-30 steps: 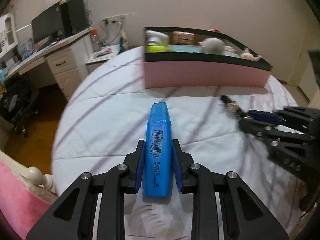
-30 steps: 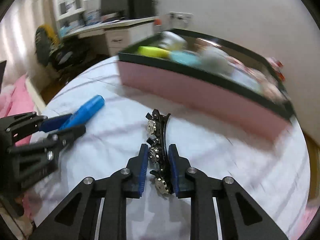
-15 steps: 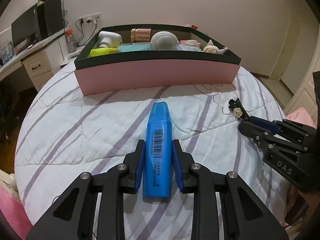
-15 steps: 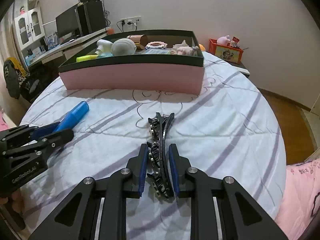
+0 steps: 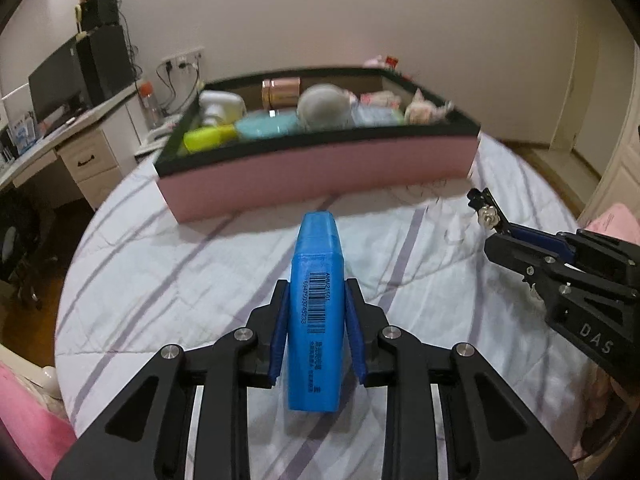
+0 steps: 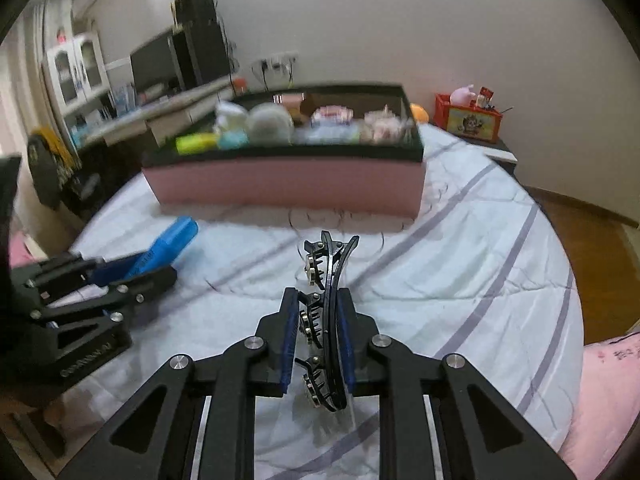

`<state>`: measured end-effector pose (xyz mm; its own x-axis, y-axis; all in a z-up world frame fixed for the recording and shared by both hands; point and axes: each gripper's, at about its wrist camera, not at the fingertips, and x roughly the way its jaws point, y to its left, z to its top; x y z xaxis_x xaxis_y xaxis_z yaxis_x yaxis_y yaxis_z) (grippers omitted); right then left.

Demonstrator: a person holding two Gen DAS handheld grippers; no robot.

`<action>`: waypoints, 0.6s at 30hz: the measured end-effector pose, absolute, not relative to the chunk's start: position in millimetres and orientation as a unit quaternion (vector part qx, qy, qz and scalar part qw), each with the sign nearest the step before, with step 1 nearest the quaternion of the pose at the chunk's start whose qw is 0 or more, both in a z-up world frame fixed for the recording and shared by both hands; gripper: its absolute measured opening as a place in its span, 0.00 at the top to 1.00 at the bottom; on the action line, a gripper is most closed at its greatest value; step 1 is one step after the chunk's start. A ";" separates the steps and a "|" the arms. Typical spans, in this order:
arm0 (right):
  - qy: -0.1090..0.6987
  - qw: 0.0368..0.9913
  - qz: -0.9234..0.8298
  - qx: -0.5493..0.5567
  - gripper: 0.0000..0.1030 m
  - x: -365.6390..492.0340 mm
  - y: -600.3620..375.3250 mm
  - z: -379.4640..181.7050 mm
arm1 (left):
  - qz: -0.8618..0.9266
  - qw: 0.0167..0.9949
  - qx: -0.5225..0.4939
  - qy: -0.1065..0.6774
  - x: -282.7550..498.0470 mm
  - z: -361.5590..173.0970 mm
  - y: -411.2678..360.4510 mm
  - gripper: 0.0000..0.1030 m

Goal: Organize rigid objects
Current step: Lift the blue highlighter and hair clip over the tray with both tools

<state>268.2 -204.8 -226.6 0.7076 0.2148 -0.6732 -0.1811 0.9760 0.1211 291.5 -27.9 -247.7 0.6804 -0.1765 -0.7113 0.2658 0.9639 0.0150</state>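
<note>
— What's the biggest thing out there?

— The bed (image 5: 168, 264), with its white quilt and purple stripes. Everything else I'll place from the pink box (image 5: 320, 168) with the dark rim that sits on it, toward the wall side.

— And what's in the box?

— It's well filled. At its left end a white bottle (image 5: 220, 106) with a yellow-green piece (image 5: 208, 138) lying in front of it; next to those a flat teal case (image 5: 266, 125). Behind the case, against the back wall of the box, a copper-coloured jar (image 5: 281, 90). Around the middle a grey round thing (image 5: 324, 108), and toward the right end some small pale, pinkish bits — too blurred for me to name.

— The two claws?

— Both are on the near side of the box, above the quilt. The left gripper (image 5: 316, 316) is clenched on a blue highlighter (image 5: 316, 312), its cap end pointing at the box's front wall. The right gripper (image 6: 318, 320) is off the box's right corner, clamped on a black hair clip (image 6: 326, 312) with small metal studs — its tip points at the box too.

— So neither item is inside?

— No, both are in the claws, short of the front wall.
</note>
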 end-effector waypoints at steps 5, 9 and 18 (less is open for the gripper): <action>0.300 0.946 0.120 0.033 0.82 249.8 -200.7 -185.1 | -0.114 0.940 0.047 0.317 272.6 -201.7 -24.5 0.74; 0.243 0.962 0.126 0.018 0.82 232.4 -189.6 -143.2 | -0.111 0.957 0.048 0.262 255.5 -160.5 -25.7 0.74; 0.161 0.979 0.126 -0.003 0.82 205.4 -167.1 -78.9 | -0.103 0.981 0.046 0.157 219.9 -88.6 -27.6 0.74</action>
<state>205.4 -167.1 -78.9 0.9164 0.2448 -0.3167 -0.2469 0.9684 0.0341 219.9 -27.6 -88.6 0.9295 -0.1875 -0.3177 0.2162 0.9747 0.0572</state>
